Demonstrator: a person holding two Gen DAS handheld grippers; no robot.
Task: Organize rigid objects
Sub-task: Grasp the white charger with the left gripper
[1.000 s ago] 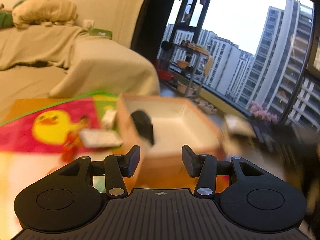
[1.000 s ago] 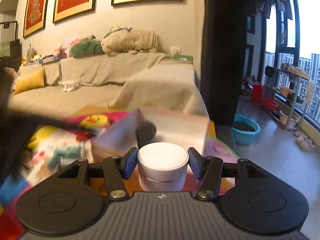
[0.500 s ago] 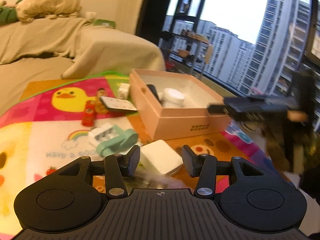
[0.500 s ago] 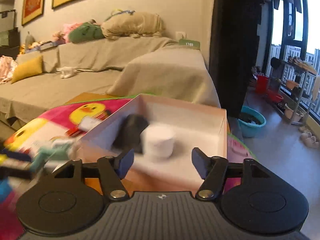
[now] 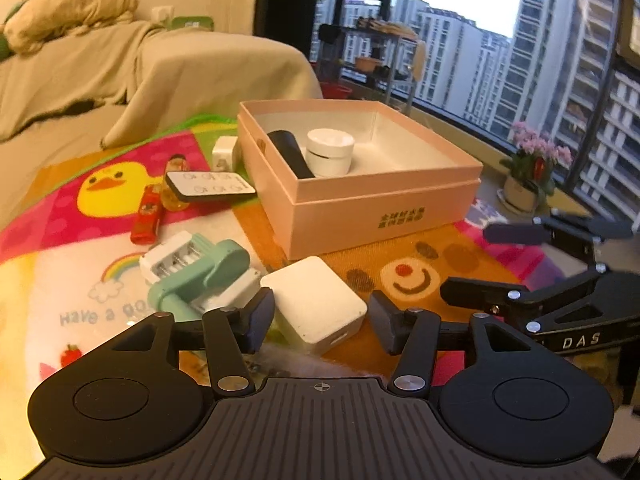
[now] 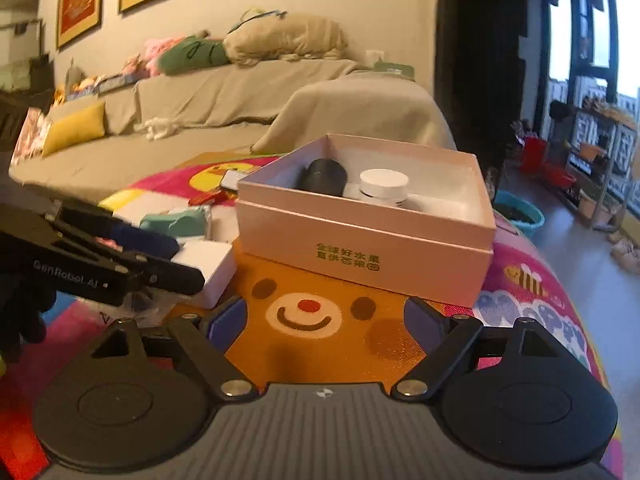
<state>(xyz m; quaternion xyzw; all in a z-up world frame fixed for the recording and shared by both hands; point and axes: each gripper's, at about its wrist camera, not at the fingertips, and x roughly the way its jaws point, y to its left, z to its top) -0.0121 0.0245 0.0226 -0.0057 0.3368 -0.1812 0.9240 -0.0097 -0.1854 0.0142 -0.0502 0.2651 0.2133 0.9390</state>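
An open pink box (image 5: 384, 200) (image 6: 360, 240) stands on the printed mat and holds a black cylinder (image 5: 288, 152) (image 6: 324, 176) and a white jar (image 5: 330, 152) (image 6: 384, 186). My left gripper (image 5: 322, 322) (image 6: 168, 256) is low over the mat. Its jaws are opening, and a white square block (image 5: 316, 304) (image 6: 210, 268) lies between them with no pad pressing on it. My right gripper (image 6: 326, 318) (image 5: 492, 264) hangs in front of the box with its jaws opening wide over the bear print and nothing between them.
Left of the block lie a mint-green and white gadget (image 5: 200, 276), a red lighter (image 5: 148, 216), a flat remote (image 5: 208, 188) and a small white plug (image 5: 224, 152). A covered sofa (image 6: 240, 96) runs behind the mat. The floor drops off to the right (image 6: 580, 248).
My right gripper let go of the white jar, which now stands in the box, then opened and drew back downward. My left gripper sank from the box toward the white block.
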